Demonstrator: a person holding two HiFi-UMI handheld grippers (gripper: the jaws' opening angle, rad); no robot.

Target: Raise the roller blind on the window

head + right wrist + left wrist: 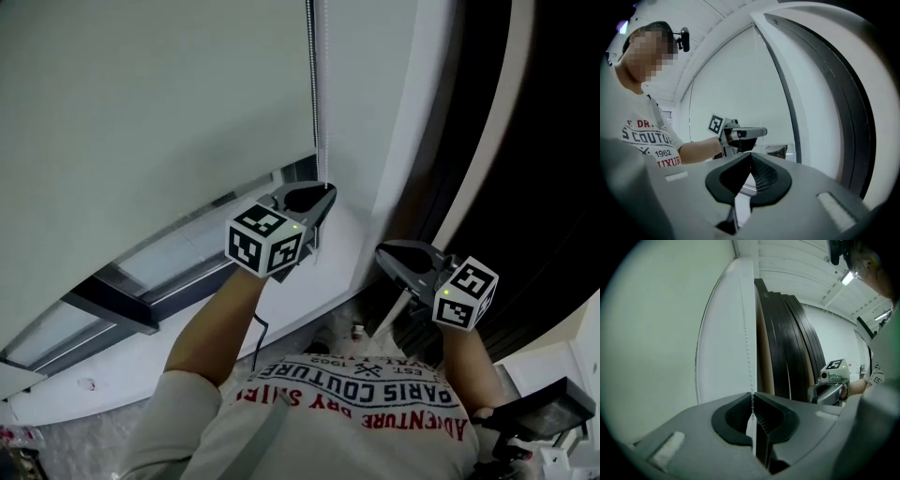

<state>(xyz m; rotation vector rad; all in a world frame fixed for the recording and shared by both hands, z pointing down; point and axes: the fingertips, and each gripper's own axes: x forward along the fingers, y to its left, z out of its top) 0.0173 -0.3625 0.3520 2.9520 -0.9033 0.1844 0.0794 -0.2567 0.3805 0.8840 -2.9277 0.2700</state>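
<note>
Clamping: the left gripper (322, 194) has its jaws pressed together on the bead chain (317, 94). In the left gripper view the chain (748, 333) runs straight down into the closed jaws.
Left gripper position: at the right-hand edge of the window, just under the blind's lower corner, pointing roughly level.
Right gripper (384, 251): jaws fully together with nothing between them, as its own view confirms (750, 154). It is held beside the left gripper, apart from the chain, near the dark panels (525, 141).
Roller blind (150, 103): pale and flat, covering most of the window. Its bottom edge stops short of the frame.
Window glass (178, 248): a narrow strip shows below the blind, bordered by a dark frame bar (112, 300).
Bead chain, second strand (698, 357): hangs free, curving along the white side wall (726, 333), well left of the gripped strand.
Sill (309, 281): white, directly under the left gripper.
Operator: printed shirt (366, 403) visible at the bottom of the head view.
</note>
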